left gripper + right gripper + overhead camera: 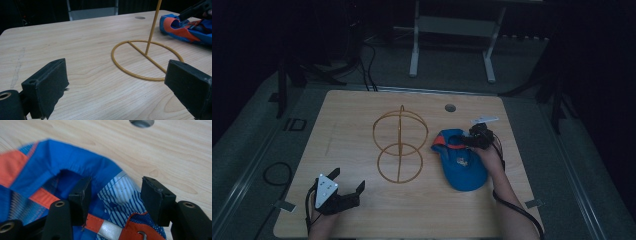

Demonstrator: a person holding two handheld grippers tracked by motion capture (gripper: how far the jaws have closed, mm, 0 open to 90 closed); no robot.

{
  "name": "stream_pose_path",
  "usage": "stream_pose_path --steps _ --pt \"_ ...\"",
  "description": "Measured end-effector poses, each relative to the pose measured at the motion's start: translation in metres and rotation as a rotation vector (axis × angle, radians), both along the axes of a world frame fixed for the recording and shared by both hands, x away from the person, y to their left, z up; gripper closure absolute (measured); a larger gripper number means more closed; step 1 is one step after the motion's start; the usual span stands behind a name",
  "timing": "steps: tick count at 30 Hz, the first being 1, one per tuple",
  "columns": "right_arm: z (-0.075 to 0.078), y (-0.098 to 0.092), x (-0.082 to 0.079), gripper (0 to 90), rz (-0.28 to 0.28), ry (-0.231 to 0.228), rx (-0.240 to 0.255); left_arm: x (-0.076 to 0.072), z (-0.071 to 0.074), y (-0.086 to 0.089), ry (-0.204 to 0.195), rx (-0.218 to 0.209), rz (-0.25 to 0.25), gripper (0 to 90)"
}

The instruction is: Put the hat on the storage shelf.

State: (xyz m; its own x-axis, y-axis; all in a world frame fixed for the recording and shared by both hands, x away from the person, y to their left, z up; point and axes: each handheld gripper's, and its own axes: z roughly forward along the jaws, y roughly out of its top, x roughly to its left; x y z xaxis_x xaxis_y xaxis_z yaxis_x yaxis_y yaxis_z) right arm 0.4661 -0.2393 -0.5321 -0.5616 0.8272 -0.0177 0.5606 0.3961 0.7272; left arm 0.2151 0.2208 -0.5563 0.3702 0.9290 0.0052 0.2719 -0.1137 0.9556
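Left gripper (348, 191) rested at near left table edge, jaws spread wide, nothing between, well apart from cap. Right gripper (463, 142) sat at cap's rear rim, jaws part-open astride fabric edge, pads not yet pressing; right hand clearly nearer. Blue cap (464, 162) lay right of yellow wire stand (399, 145), long axis running near-far, orange trim, striped lining, crumpled. Table (347, 115) light wood.

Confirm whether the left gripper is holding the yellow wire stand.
No: the left gripper sits open near the table's front edge, jaws spread with nothing between them, apart from the yellow wire stand.
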Motion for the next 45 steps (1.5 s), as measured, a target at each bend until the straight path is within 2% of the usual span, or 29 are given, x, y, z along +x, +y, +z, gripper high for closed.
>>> stream_pose_path --steps 1,5,10,12,15,19,22,24,30,31,38,45 --pt "-0.004 0.002 0.001 42.5 0.006 0.006 -0.025 0.000 0.000 0.000 0.001 -0.003 0.000 5.2" --pt "-0.009 0.004 0.001 45.2 0.027 0.019 -0.060 0.000 0.000 0.000 0.000 -0.003 0.003 5.2" --pt "-0.016 0.008 0.000 56.9 0.061 0.029 -0.129 0.001 0.000 0.000 0.004 -0.007 0.001 5.2" --pt "-0.018 0.008 -0.001 62.4 0.060 0.021 -0.128 0.001 0.000 0.000 0.004 -0.008 0.001 5.2" --pt "-0.019 0.007 -0.002 73.7 0.074 0.031 -0.096 0.001 0.000 0.000 0.009 -0.009 0.002 5.2" --pt "-0.020 0.013 -0.007 84.0 0.091 0.007 -0.126 0.001 0.000 0.000 0.017 -0.009 0.002 5.2" --pt "-0.019 0.016 -0.008 87.7 0.076 0.003 -0.153 0.001 0.001 0.001 0.016 -0.010 0.006 5.2" --pt "-0.017 0.016 -0.010 88.2 0.070 0.005 -0.136 0.000 0.001 0.001 0.017 -0.006 0.007 5.2" --pt "-0.005 0.010 -0.020 88.6 0.063 -0.035 -0.092 0.000 0.002 0.001 0.015 -0.005 0.012 5.3" --pt "0.002 0.009 -0.025 88.6 0.059 -0.058 -0.081 0.000 0.002 0.001 0.015 -0.003 0.014 5.3" --pt "0.034 0.002 -0.048 88.8 0.051 -0.125 -0.018 0.000 0.002 -0.001 0.012 0.000 0.010 5.3" --pt "0.065 -0.001 -0.069 88.8 0.046 -0.198 0.024 0.000 0.003 -0.001 0.011 0.000 0.011 5.3"
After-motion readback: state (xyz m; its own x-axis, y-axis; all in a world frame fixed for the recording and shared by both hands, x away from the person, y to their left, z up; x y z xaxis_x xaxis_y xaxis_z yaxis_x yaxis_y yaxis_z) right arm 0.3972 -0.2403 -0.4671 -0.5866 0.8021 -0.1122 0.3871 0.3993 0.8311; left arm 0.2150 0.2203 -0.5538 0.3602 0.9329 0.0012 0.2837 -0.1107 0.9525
